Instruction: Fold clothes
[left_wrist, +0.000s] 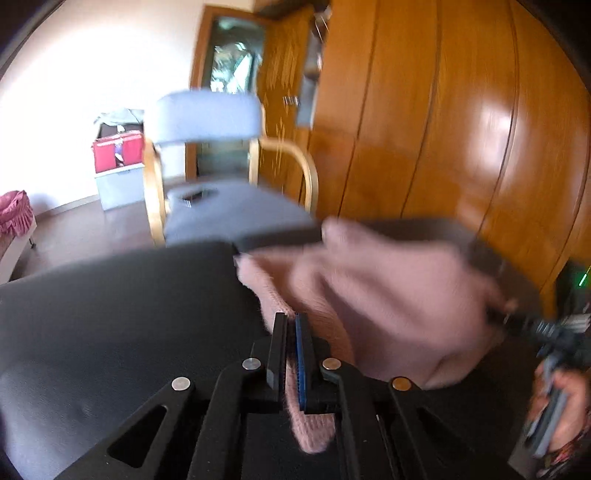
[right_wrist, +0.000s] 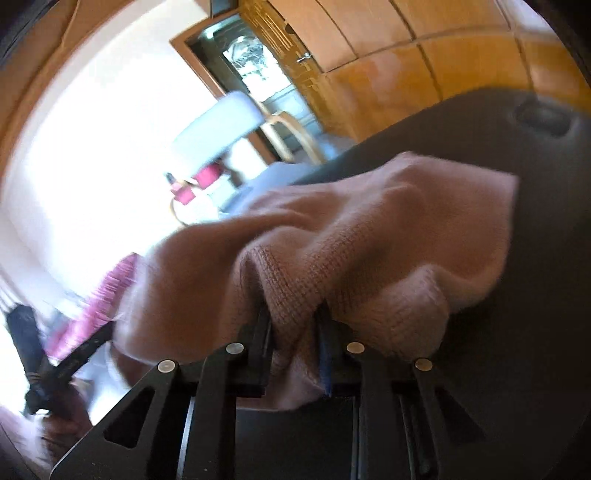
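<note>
A fuzzy pink knit garment (left_wrist: 388, 306) lies bunched on the black table (left_wrist: 110, 314). My left gripper (left_wrist: 291, 325) is shut on a ribbed edge of the garment, which hangs out below the jaws. In the right wrist view my right gripper (right_wrist: 293, 314) is shut on another fold of the same pink garment (right_wrist: 369, 229), lifted above the black table (right_wrist: 535, 277). The right gripper also shows blurred at the right edge of the left wrist view (left_wrist: 554, 343), and the left gripper at the lower left of the right wrist view (right_wrist: 55, 369).
A grey armchair with bent wooden arms (left_wrist: 221, 173) stands behind the table. A wooden wardrobe (left_wrist: 443, 110) fills the right side. A red box on a grey cabinet (left_wrist: 118, 155) stands by the white wall. A pink frilled bed edge (left_wrist: 14, 214) is at far left.
</note>
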